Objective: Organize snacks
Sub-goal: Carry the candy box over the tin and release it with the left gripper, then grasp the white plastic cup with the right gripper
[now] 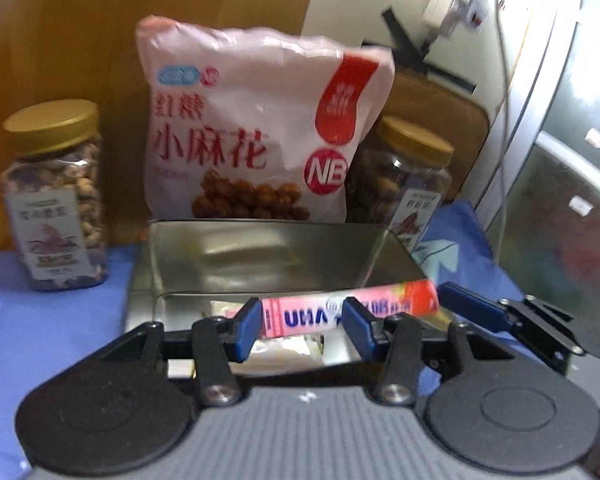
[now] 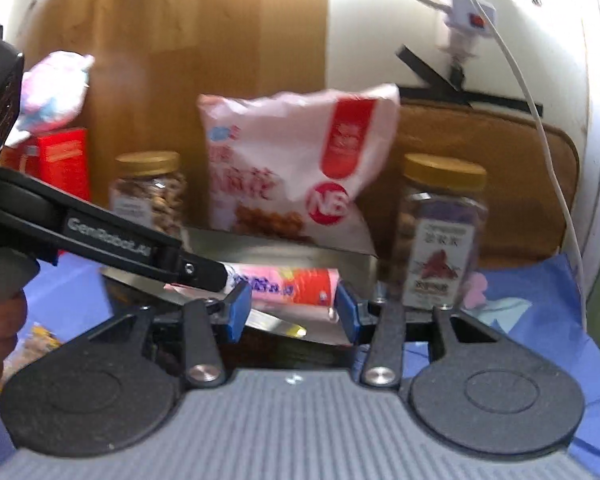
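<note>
Left of the metal tin [image 1: 260,248], a gold-lidded jar of nuts [image 1: 56,200] is standing on the blue cloth; its label is too blurred for me to read. Behind the tin, a pale pink bag [image 1: 252,128] is leaning upright, showing "红糖 小麻花" and a round "NB" badge. Over the tin's near rim, the pink candy stick [image 1: 300,314] is lying crosswise, reading "UHA" upside down.

I am judging it light and fairly stiff, with a slick wrapper. A pinch across its middle should be surest, since end grips would let it swivel.

My left gripper [image 1: 304,322] is standing partly open with the stick just beyond its pads. My right gripper [image 2: 291,308] is also partly open, bracketing the stick. I cannot tell whether either is actually pressing on it. "GenRobot.AI" is showing on the left gripper's arm.

Right of the tin, a second gold-lidded jar [image 1: 404,184] is standing close beside it.
</note>
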Demonstrator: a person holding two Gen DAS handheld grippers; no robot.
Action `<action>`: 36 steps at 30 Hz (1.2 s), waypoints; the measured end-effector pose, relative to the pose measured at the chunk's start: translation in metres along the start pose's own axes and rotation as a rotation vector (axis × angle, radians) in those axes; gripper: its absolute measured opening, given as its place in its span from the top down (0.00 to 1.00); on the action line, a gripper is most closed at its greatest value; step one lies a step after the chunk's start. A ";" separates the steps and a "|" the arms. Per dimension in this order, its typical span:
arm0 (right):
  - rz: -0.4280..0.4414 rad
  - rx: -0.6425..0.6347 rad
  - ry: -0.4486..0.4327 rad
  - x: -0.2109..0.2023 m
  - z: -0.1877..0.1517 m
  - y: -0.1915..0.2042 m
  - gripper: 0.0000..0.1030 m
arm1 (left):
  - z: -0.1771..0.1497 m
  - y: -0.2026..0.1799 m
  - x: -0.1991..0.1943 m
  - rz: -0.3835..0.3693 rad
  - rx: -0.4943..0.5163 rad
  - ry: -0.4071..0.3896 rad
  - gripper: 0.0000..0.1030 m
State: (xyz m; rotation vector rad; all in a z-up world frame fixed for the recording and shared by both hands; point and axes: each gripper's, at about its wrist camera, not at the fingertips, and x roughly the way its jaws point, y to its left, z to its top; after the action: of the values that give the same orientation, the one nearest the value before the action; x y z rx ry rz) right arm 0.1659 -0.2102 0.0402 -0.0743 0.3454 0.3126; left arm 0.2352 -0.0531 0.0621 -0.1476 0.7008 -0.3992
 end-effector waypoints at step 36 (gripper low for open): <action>0.091 0.358 0.178 -0.038 -0.068 -0.038 0.53 | -0.093 -0.008 -0.090 -0.147 0.007 0.093 0.50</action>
State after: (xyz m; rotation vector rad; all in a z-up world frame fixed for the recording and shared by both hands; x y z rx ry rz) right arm 0.1225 -0.2656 -0.0097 0.2671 0.5775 0.3311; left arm 0.1099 -0.0240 0.0472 -0.1758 0.7826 -0.5515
